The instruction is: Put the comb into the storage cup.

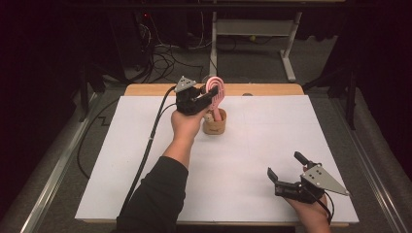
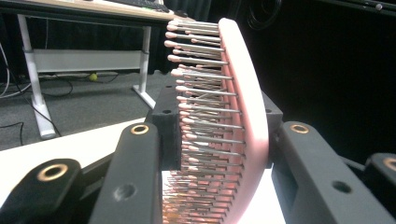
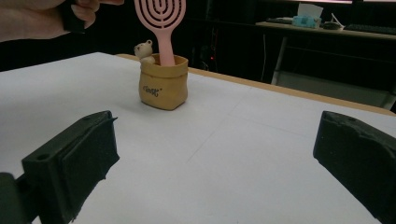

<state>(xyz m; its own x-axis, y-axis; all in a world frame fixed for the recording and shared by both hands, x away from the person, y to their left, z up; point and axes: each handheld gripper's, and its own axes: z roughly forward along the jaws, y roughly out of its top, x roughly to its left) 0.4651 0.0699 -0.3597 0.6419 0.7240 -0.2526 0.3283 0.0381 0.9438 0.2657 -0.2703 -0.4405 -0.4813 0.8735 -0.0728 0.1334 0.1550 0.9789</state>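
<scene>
My left gripper (image 1: 210, 95) clamps the pink brush (image 1: 217, 92), which stands handle-down in the tan pot (image 1: 214, 125) at the far middle. My right gripper (image 1: 285, 168) rests near right, jaws spread.

Pink plastic hairbrush (image 2: 247, 116) w/ thin metal pins, matt tan pouch (image 3: 164, 86), matt white tabletop (image 1: 252, 160)

hairbrush (image 1: 215, 93) stands in the holder (image 1: 214, 124) mid-table, left claw (image 1: 210, 97) on it, right claw (image 1: 285, 171) near-right.
</scene>
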